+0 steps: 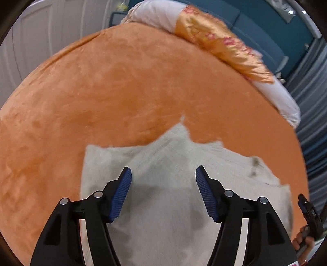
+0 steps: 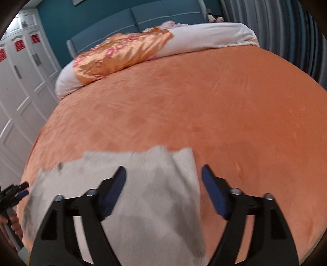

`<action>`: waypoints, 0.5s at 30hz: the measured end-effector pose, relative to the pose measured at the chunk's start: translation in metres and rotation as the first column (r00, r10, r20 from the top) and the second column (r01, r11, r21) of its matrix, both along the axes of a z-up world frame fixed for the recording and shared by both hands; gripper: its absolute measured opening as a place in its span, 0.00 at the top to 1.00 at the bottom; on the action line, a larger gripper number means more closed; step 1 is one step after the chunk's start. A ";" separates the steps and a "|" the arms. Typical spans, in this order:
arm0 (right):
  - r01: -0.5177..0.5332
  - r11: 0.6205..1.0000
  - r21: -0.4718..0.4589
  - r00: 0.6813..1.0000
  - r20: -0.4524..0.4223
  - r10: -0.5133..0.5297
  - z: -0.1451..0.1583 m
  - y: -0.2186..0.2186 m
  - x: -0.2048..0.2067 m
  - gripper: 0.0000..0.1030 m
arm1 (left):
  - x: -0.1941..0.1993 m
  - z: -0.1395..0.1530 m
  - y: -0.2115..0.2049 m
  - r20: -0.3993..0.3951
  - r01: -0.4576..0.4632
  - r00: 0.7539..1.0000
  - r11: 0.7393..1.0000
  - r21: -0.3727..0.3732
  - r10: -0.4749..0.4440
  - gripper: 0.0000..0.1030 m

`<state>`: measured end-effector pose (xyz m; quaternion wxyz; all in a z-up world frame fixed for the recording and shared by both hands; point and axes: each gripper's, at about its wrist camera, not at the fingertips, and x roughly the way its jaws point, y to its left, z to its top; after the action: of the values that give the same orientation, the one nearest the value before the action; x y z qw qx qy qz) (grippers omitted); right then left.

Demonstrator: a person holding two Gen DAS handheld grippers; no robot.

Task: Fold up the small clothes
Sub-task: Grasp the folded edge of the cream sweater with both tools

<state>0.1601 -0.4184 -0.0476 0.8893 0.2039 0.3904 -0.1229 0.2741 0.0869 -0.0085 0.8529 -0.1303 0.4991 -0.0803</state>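
Note:
A small pale grey garment point(image 1: 167, 184) lies flat on the orange bedspread point(image 1: 122, 92), with uneven far edges. My left gripper point(image 1: 163, 174) hovers over it, open and empty, blue pads wide apart. In the right wrist view the same garment point(image 2: 151, 184) lies under and left of my right gripper point(image 2: 163, 174), which is open and empty; its right finger is over bare bedspread point(image 2: 224, 112). The right gripper shows at the left view's right edge point(image 1: 308, 214); the left gripper shows at the right view's left edge point(image 2: 14, 192).
A folded white quilt with an orange satin cover point(image 1: 220, 38) lies along the head of the bed, also in the right wrist view point(image 2: 122, 55). A blue headboard point(image 2: 143, 18) is behind it. White wardrobe doors point(image 2: 18, 81) stand to the left, grey curtains point(image 1: 312, 102) to the right.

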 end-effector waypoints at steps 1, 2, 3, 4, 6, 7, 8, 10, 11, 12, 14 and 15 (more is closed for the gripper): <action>-0.009 1.000 0.011 1.000 -0.029 0.009 -0.007 -0.003 0.010 0.27 | 0.008 -0.007 -0.003 -0.005 0.007 1.000 1.000 0.007 -0.007 0.39; -0.023 1.000 0.021 0.999 -0.048 0.024 -0.013 -0.003 0.018 0.34 | 0.010 -0.011 -0.005 -0.006 0.010 1.000 1.000 0.014 -0.010 0.44; -0.049 0.998 0.036 0.996 -0.074 0.052 -0.022 -0.002 0.025 0.45 | 0.012 -0.014 -0.006 -0.004 0.013 1.000 1.000 0.028 -0.013 0.53; -0.061 0.997 0.042 0.994 -0.090 0.065 -0.024 0.000 0.026 0.74 | 0.013 -0.014 -0.008 0.002 0.018 1.000 0.998 0.053 -0.018 0.87; -0.063 0.997 0.050 0.998 -0.026 0.064 -0.014 0.000 0.017 0.92 | 0.013 -0.011 -0.004 0.019 0.026 0.999 0.998 0.064 -0.028 0.99; -0.064 0.997 0.051 0.996 0.059 0.060 0.001 -0.003 0.008 0.93 | 0.010 -0.006 0.002 0.039 0.013 0.999 0.999 0.040 -0.014 0.99; -0.055 0.997 0.054 0.992 0.119 0.048 0.014 -0.007 0.000 0.93 | 0.008 0.001 0.008 0.065 -0.001 0.998 0.999 0.042 -0.001 0.99; -0.019 0.997 0.073 0.983 0.186 0.005 0.026 -0.021 -0.010 0.93 | 0.009 0.003 0.014 0.083 -0.017 0.996 0.998 0.063 0.012 0.99; -0.011 0.997 0.077 0.986 0.165 -0.002 0.019 -0.025 -0.007 0.93 | 0.013 -0.004 0.015 0.067 -0.020 0.998 0.996 0.084 0.015 0.99; -0.001 0.997 0.075 0.994 0.113 -0.007 0.006 -0.031 0.000 0.93 | 0.015 -0.011 0.016 0.050 -0.021 0.999 0.995 0.101 0.016 0.99; -0.015 0.997 0.075 0.997 -0.077 0.020 -0.040 -0.034 0.021 0.93 | 0.020 -0.034 0.018 0.006 -0.040 0.999 0.993 0.110 0.040 0.98; -0.020 0.997 0.072 0.995 -0.093 0.026 -0.049 -0.032 0.024 0.92 | 0.019 -0.036 0.019 0.012 -0.054 0.998 0.993 0.105 0.053 0.98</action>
<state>0.1842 -0.4504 -0.0970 0.8636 0.2247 0.4381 -0.1083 0.2934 0.1062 -0.0450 0.8628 -0.0983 0.4950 -0.0315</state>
